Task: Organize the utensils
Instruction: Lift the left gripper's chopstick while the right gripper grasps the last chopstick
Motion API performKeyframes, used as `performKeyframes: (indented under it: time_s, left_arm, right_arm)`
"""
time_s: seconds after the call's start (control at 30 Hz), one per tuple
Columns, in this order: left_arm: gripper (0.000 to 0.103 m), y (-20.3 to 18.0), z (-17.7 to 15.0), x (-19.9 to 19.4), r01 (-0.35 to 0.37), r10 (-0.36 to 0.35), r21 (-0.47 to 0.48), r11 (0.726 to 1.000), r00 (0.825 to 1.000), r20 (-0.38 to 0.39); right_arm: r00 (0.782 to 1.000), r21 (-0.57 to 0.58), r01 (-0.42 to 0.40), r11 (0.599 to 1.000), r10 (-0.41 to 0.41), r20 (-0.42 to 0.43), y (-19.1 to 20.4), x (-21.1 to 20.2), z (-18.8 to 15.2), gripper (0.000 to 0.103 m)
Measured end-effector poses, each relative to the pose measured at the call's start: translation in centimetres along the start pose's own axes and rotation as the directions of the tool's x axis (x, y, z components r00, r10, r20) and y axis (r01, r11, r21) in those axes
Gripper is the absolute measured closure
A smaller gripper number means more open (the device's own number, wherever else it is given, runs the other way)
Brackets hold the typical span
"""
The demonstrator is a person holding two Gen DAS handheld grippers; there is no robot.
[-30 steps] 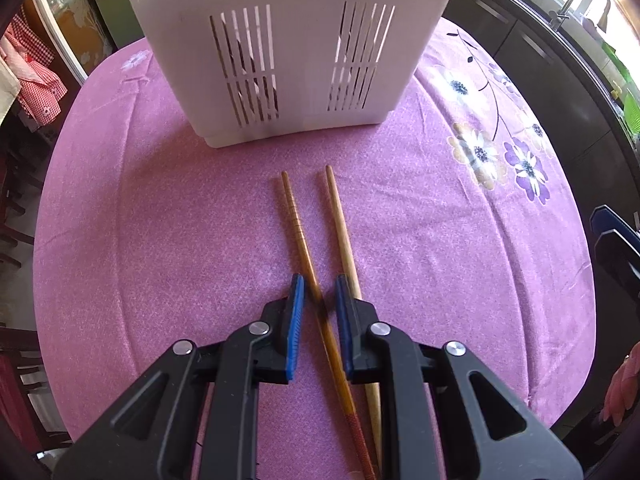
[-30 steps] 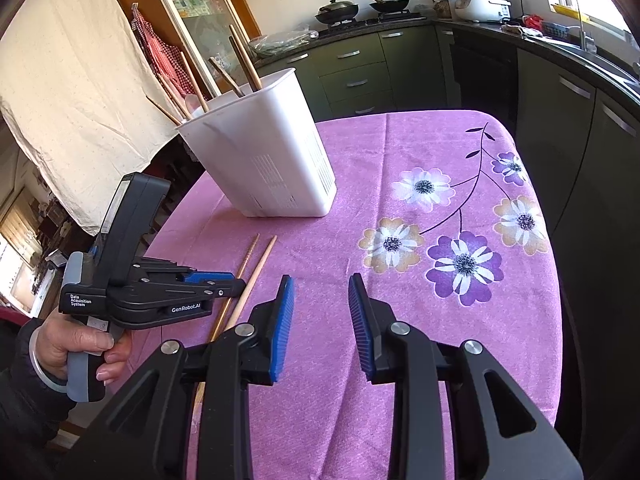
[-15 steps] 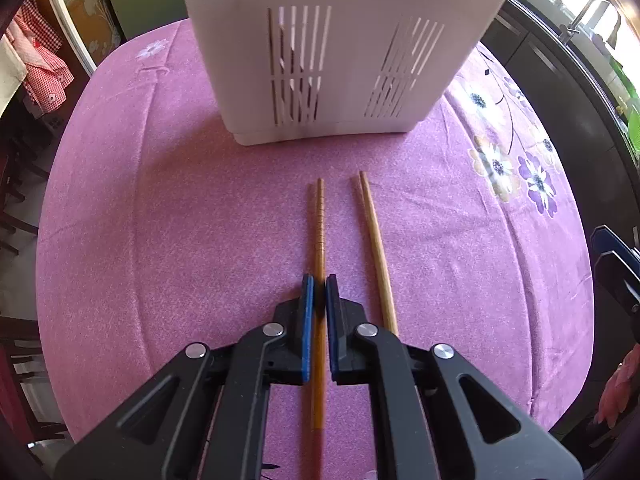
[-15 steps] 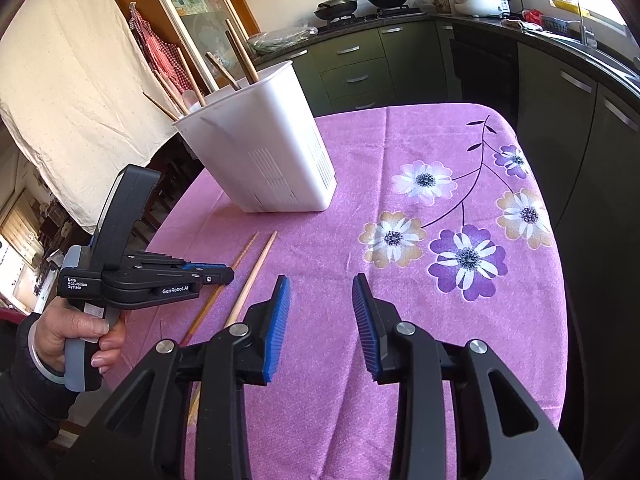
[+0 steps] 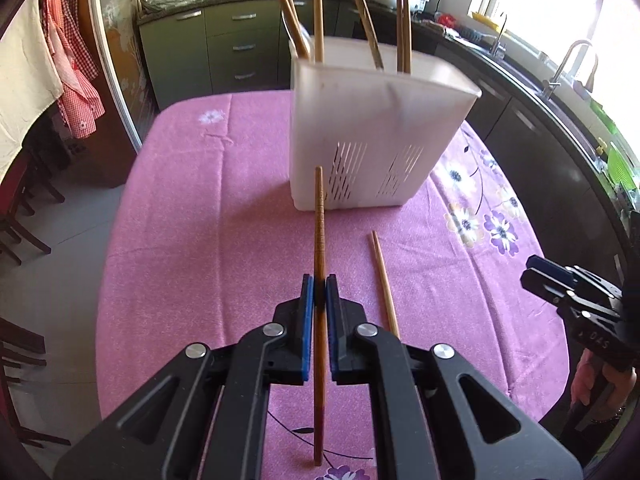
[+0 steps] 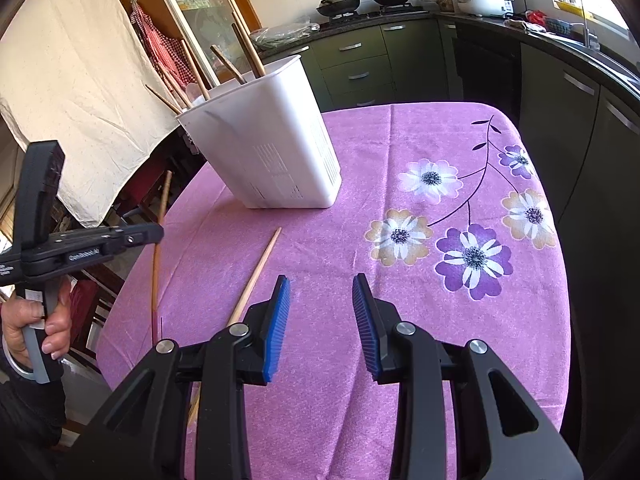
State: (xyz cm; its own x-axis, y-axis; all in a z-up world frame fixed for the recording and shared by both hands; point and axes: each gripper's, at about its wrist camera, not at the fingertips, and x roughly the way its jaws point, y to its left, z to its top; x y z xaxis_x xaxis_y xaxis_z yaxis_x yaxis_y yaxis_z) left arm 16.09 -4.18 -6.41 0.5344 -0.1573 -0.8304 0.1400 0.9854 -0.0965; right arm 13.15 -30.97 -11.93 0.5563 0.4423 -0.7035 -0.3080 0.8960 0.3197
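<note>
Dark chopstick (image 5: 319,216) pinched between left gripper (image 5: 319,286) jaws, clear of tablecloth (image 5: 200,240)

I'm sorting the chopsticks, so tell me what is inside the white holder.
Several wooden chopsticks stand in the white holder, their upper ends leaning out above the rim, beside something pale I cannot identify. The opaque walls hide their lower ends and anything else at the bottom.

A home kitchen: dark green cabinets (image 6: 356,60) line the walls, woks (image 6: 338,0) sit on a stove, a rice cooker (image 6: 484,0) and sink tap (image 5: 568,60) stand nearby, beside a floral-clothed table (image 6: 440,200).
</note>
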Motion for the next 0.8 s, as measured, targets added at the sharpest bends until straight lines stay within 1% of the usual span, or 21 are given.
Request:
performKeyframes:
  time_s: [0.13,0.23,0.43,0.63,0.8]
  left_arm:
    - [0.097,0.1,-0.2,-3.2,-0.012,0.011,0.008,1.0,0.996,0.091]
    - [0.097,0.1,-0.5,-4.8,-0.027,0.026,0.01,1.0,0.99,0.14]
    - [0.097,0.5,-1.6,-6.3,-0.026,0.025,0.006,1.0,0.983,0.182]
    - [0.097,0.7,-2.9,-7.6,-0.043,0.038,0.016,0.999,0.975,0.219]
    - [0.097,0.9,-3.6,-8.0,-0.043,0.036,0.026,0.999,0.972,0.233]
  right_arm:
    - [1.0,-0.009,0.003,1.0,-0.003,-0.005,0.5,0.2,0.0,0.07]
    - [1.0,-0.019,0.005,1.0,-0.005,-0.01,1.0,0.4,0.0,0.07]
    - [0.999,-0.048,0.005,0.999,-0.007,-0.048,2.3,1.4,0.4,0.069]
    - [0.988,-0.089,-0.01,0.996,-0.004,-0.153,4.0,4.5,1.8,0.069]
    - [0.966,-0.12,-0.019,0.993,-0.013,-0.26,6.0,8.1,2.7,0.069]
